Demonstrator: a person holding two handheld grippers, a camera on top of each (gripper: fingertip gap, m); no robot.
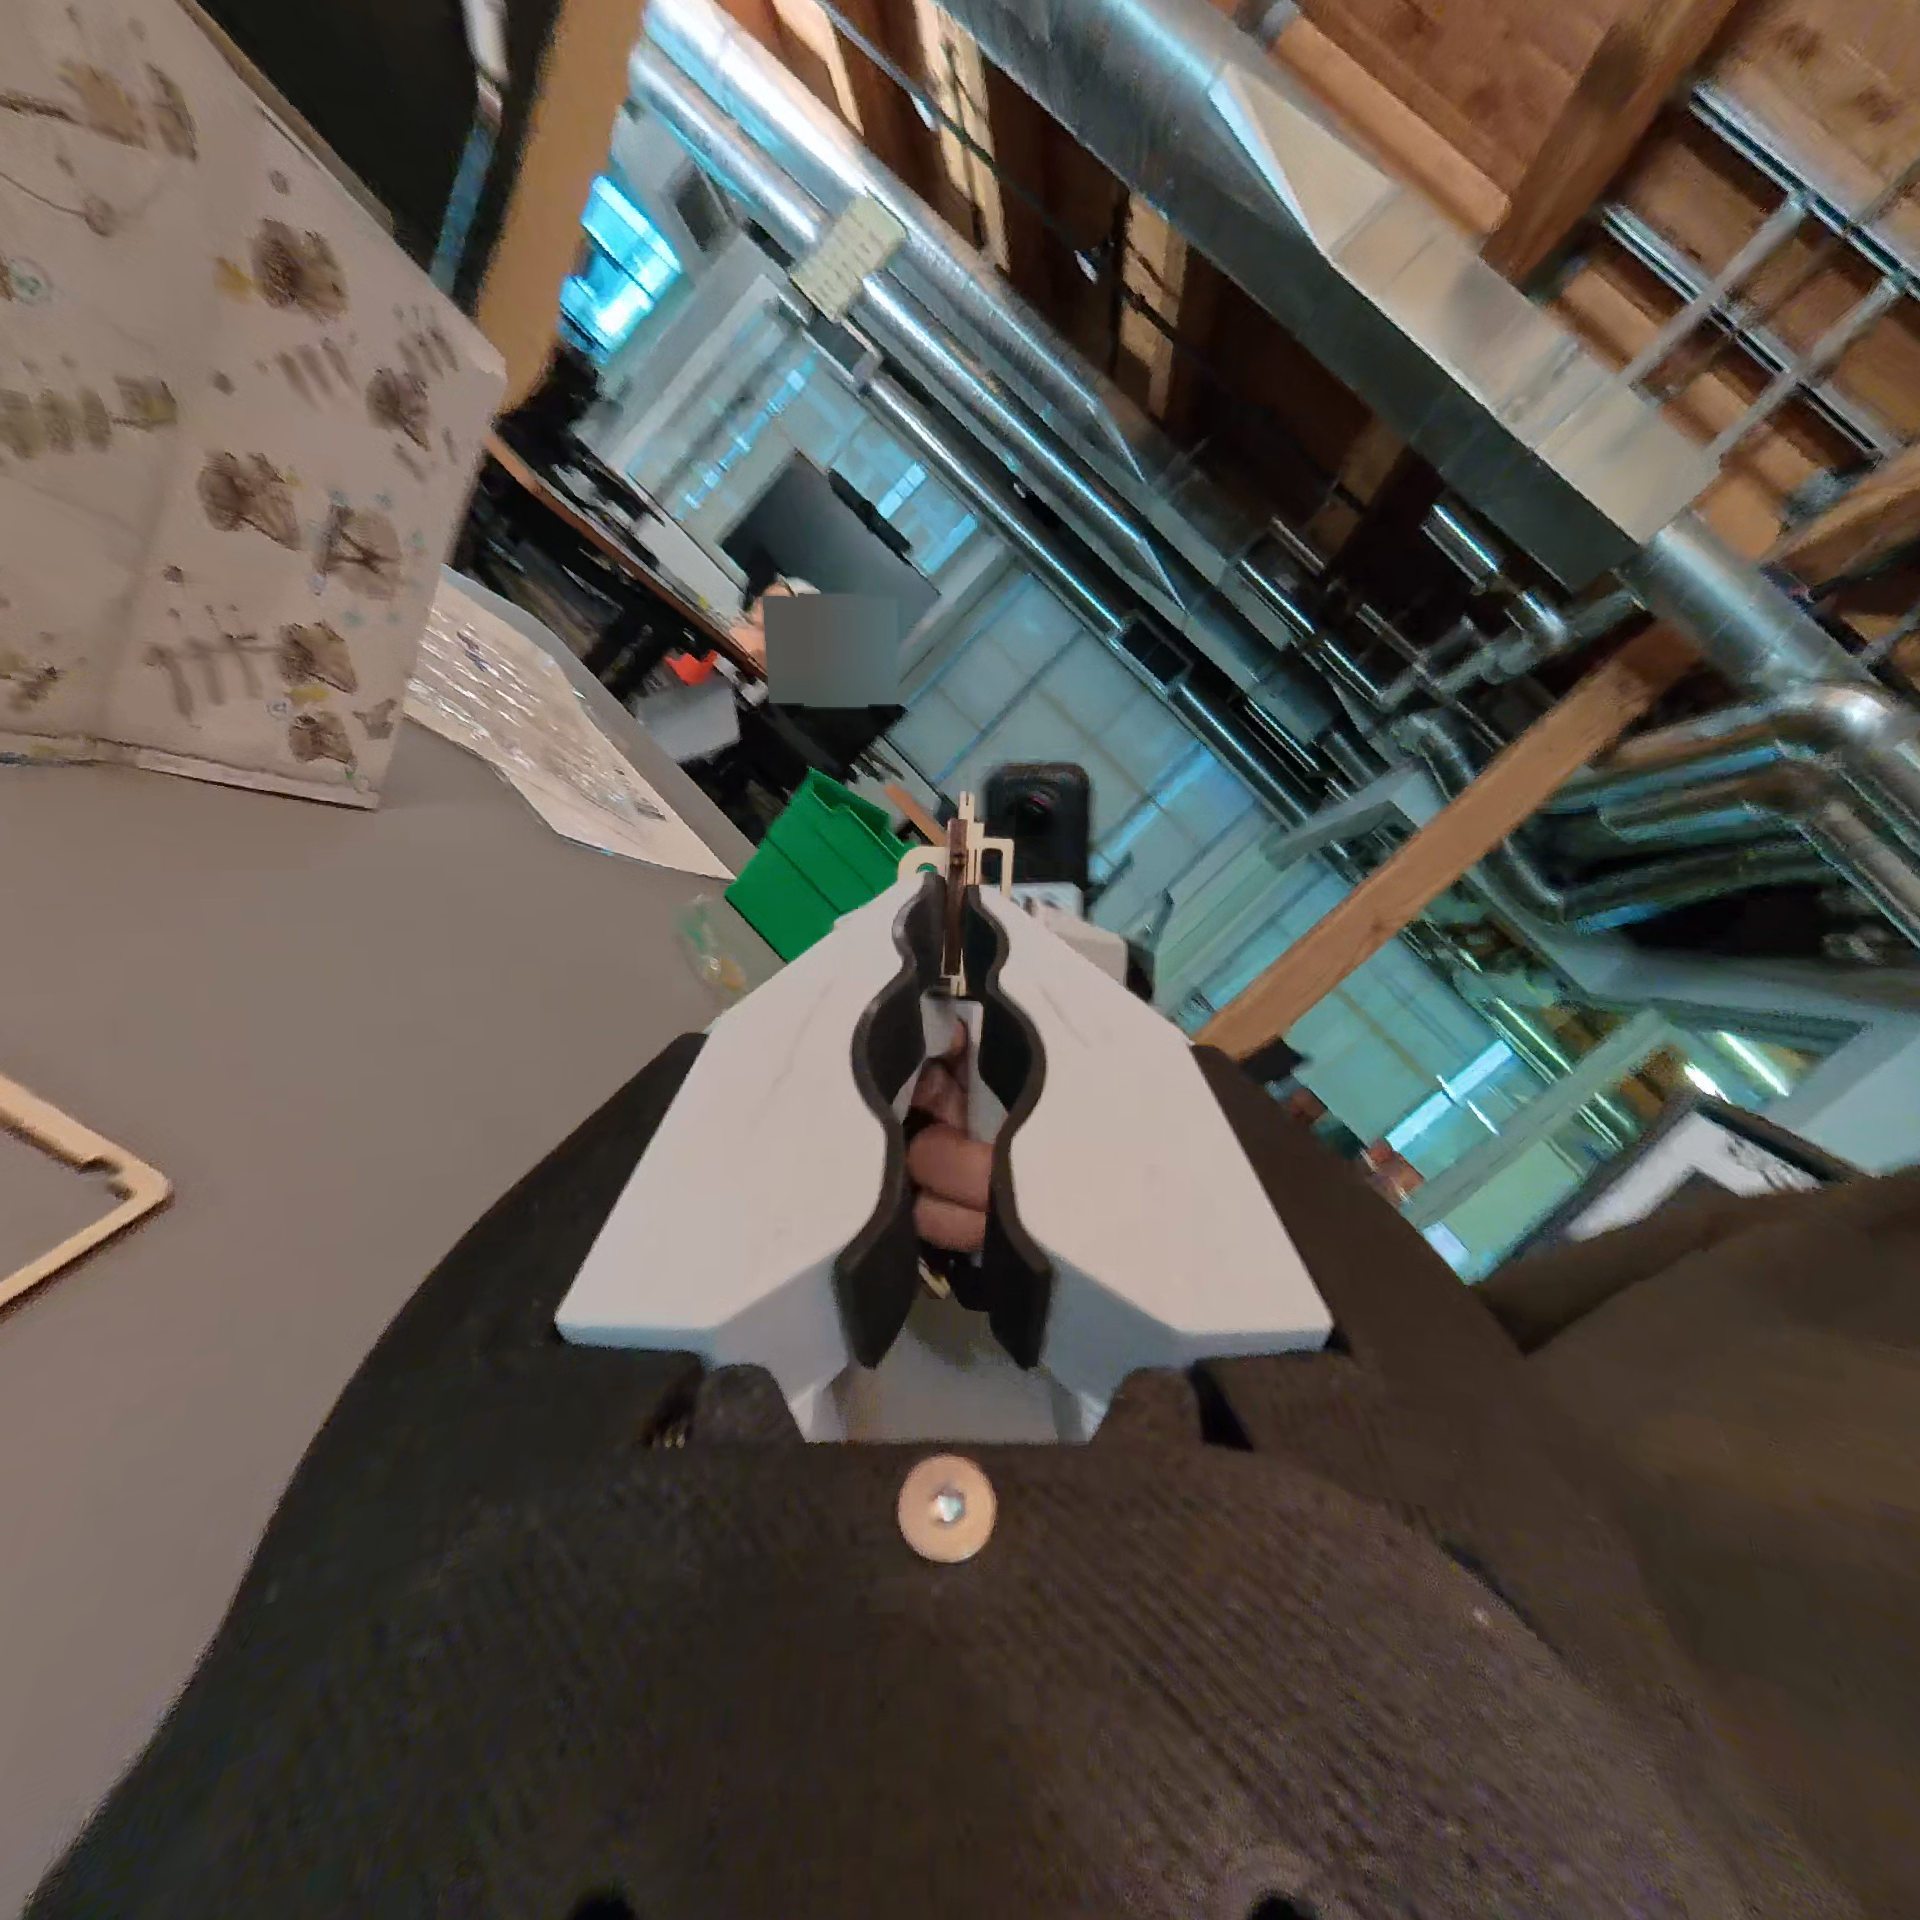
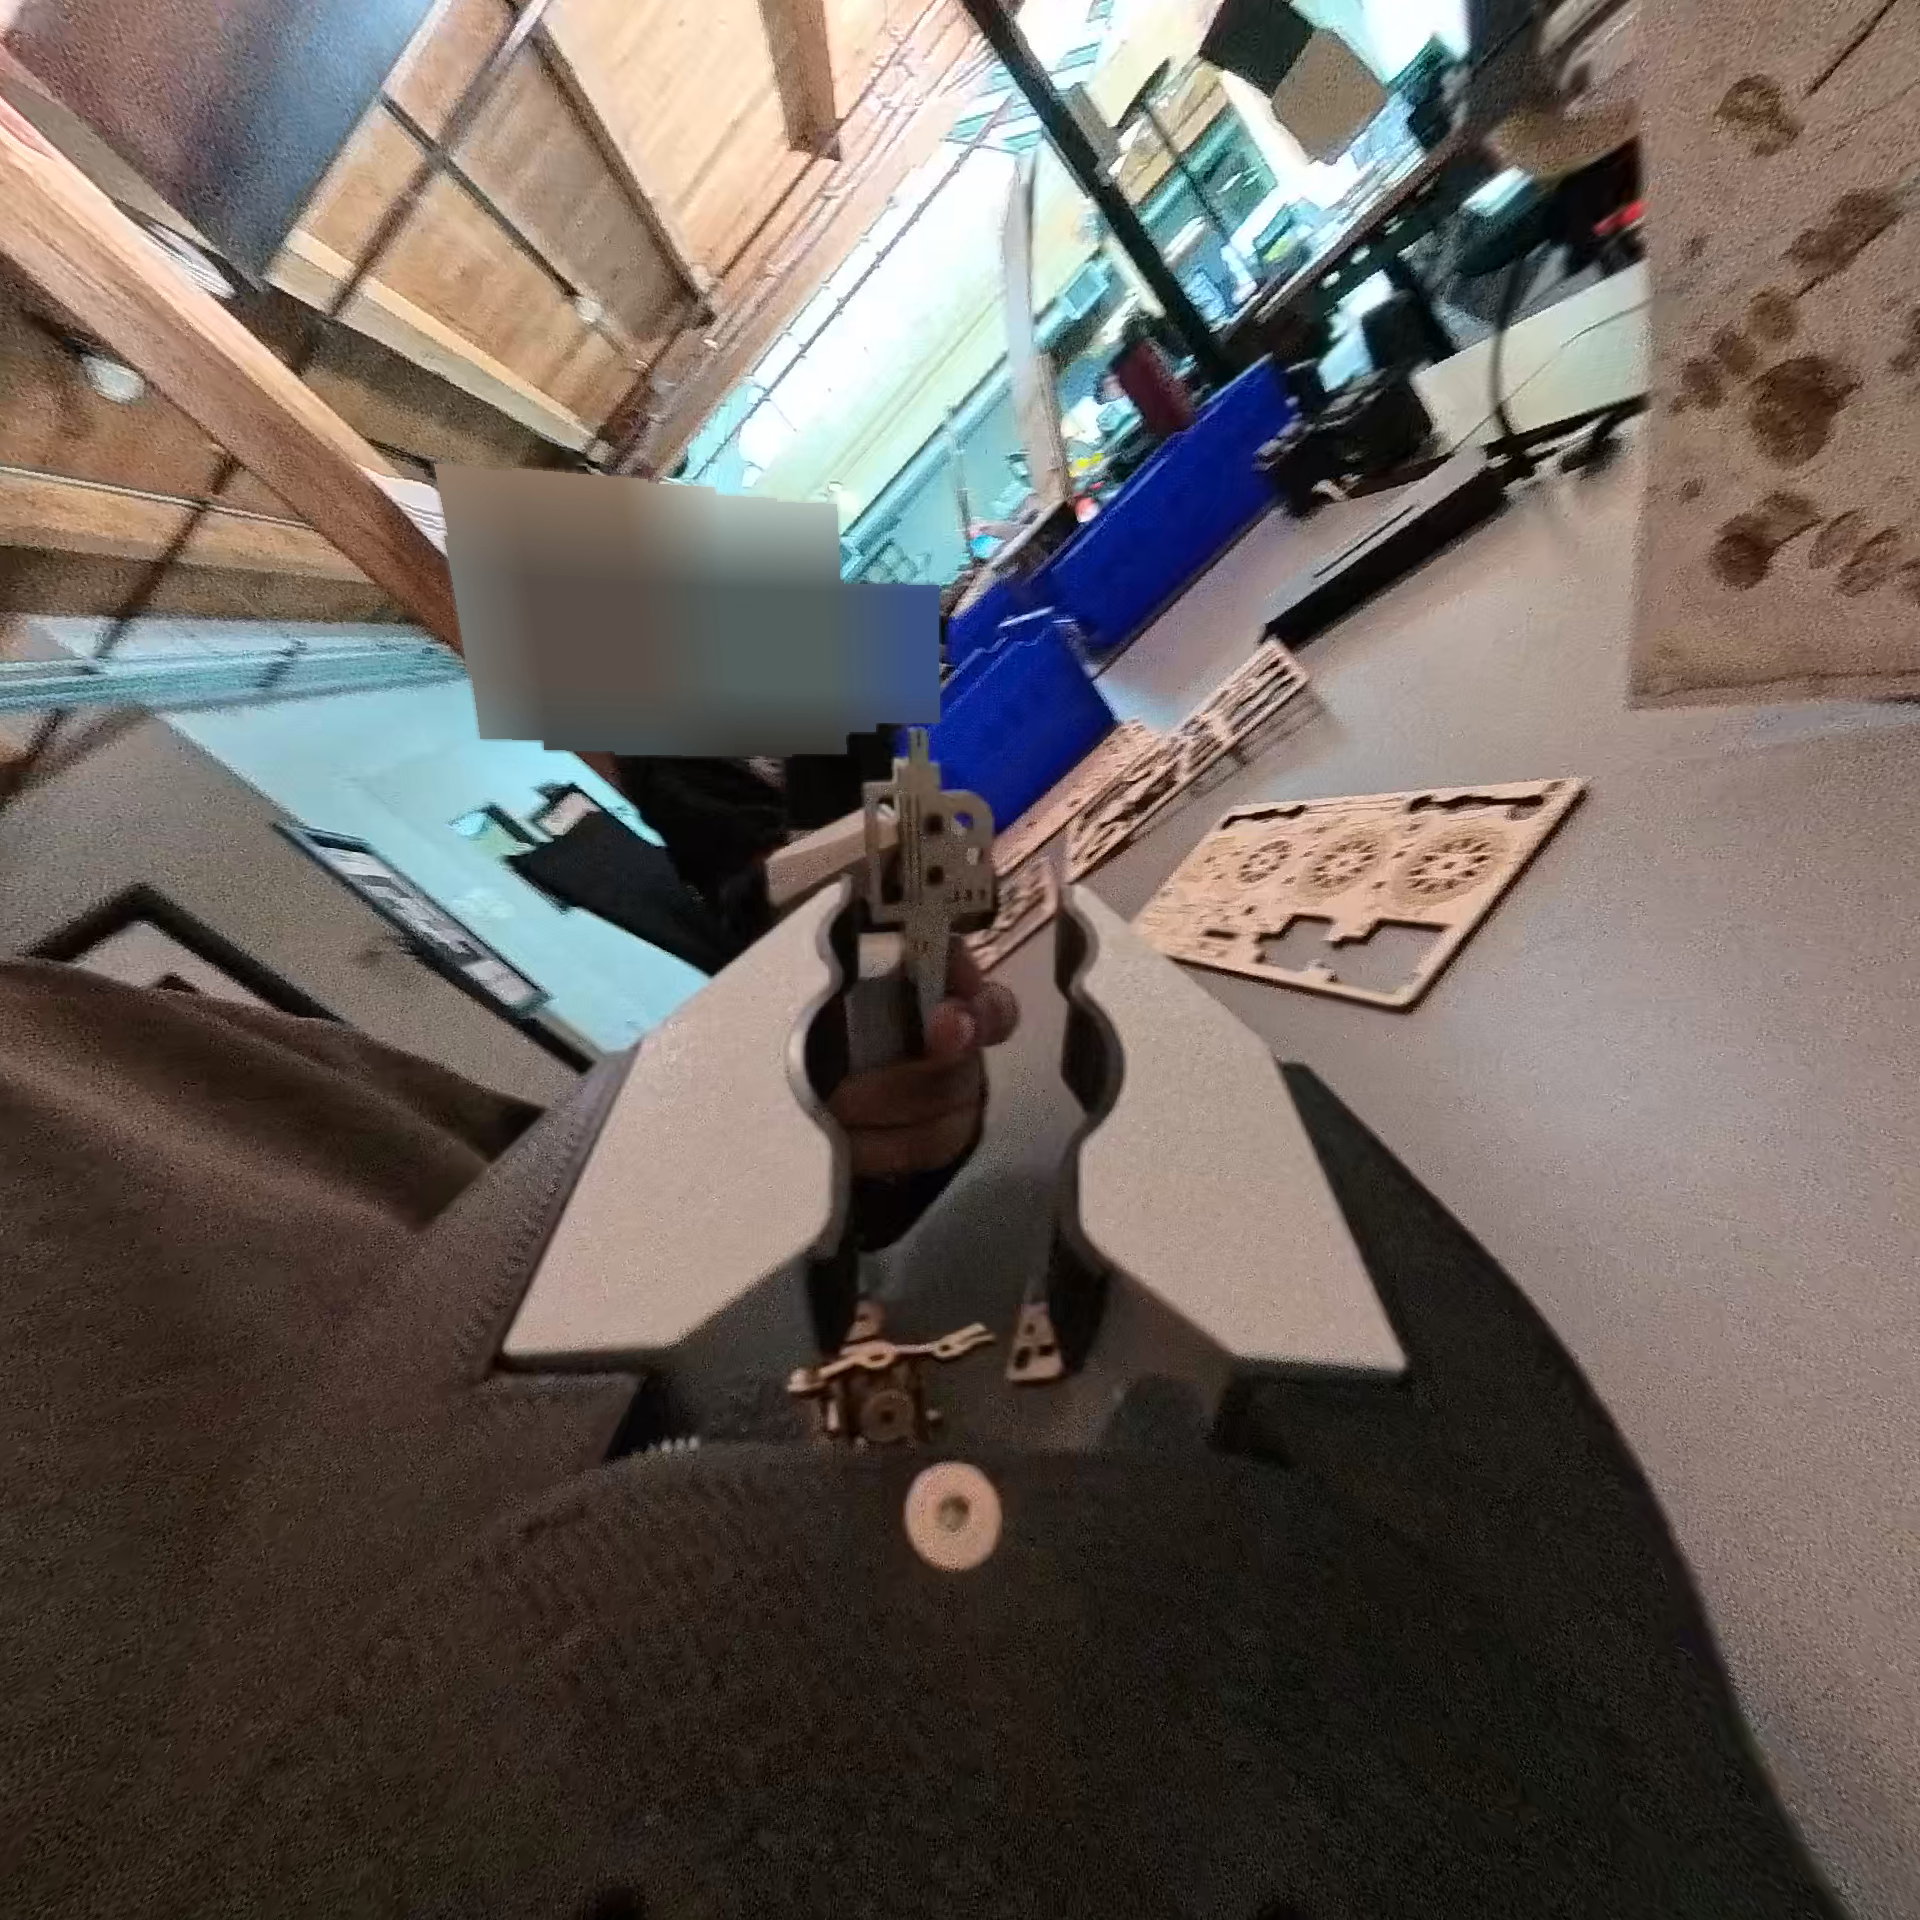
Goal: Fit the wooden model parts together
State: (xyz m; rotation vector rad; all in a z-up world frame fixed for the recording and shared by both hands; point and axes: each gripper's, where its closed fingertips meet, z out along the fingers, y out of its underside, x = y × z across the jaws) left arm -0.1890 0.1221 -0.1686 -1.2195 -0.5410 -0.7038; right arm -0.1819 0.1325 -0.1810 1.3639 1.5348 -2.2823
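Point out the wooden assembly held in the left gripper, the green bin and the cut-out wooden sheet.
wooden assembly (image 1: 961, 883): left wrist view, its edge above the fingertips.
green bin (image 1: 816, 868): left wrist view, side wall.
cut-out wooden sheet (image 2: 1361, 894): right wrist view, middle.

The right gripper (image 2: 961, 925) stands with its jaws apart. Between the tips shows a flat wooden model part (image 2: 928, 844), pinched by the left gripper (image 2: 883, 935) beyond, with a hand (image 2: 914, 1091) behind. On the grey table (image 2: 1558, 1195), a punched-out wooden sheet (image 2: 1361, 894) lies near its far edge; small wooden pieces (image 2: 883, 1382) lie by the gripper's base.
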